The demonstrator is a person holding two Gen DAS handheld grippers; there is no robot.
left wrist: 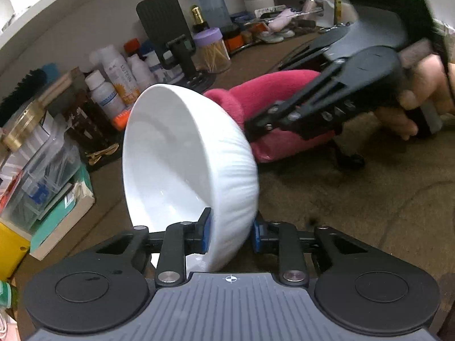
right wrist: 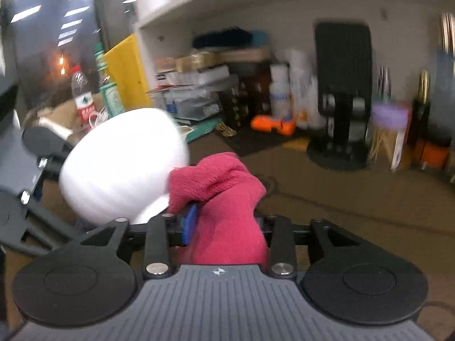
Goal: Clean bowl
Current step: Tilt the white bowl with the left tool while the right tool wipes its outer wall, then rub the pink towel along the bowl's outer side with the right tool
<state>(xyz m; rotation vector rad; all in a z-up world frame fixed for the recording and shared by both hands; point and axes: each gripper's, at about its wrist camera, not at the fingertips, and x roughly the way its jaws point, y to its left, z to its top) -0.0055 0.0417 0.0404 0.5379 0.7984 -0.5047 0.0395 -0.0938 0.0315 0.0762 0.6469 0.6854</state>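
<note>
- White porcelain is your landmark in the left wrist view: the bowl [left wrist: 182, 164] stands tipped on edge, its hollow facing left toward the clutter of bottles [left wrist: 113, 85], its ribbed outside facing right.
- Your left gripper [left wrist: 231, 234] has the bowl's rim wall between its blue pads, one pad inside the hollow, one on the outside; the jaws stand narrow and pinch the wall. I judge this grip thin for a smooth glazed rim, so keep it firm and hold the bowl quiet while the other hand works.
- Behind the bowl's right flank lies the pink cloth [left wrist: 270, 113], and the right gripper [left wrist: 264, 122] reaches in over it, its tips close against the bowl's outer wall. A hand [left wrist: 418, 99] holds that tool at the far right.
- In the right wrist view the bowl [right wrist: 122, 167] sits left of centre, blurred, showing only its outside. The pink cloth [right wrist: 224, 207] is bunched between the pads of your right gripper [right wrist: 224, 227], partly open around the thick fold and holding it; the cloth's front lobe meets the bowl's lower right side.
- To wipe well, I would press the wad flat against the ribs and follow the curve round, then bring it over the rim into the hollow.
- Keep the cloth deep between the pads, since a loose fold may slip out under pressure.
</note>
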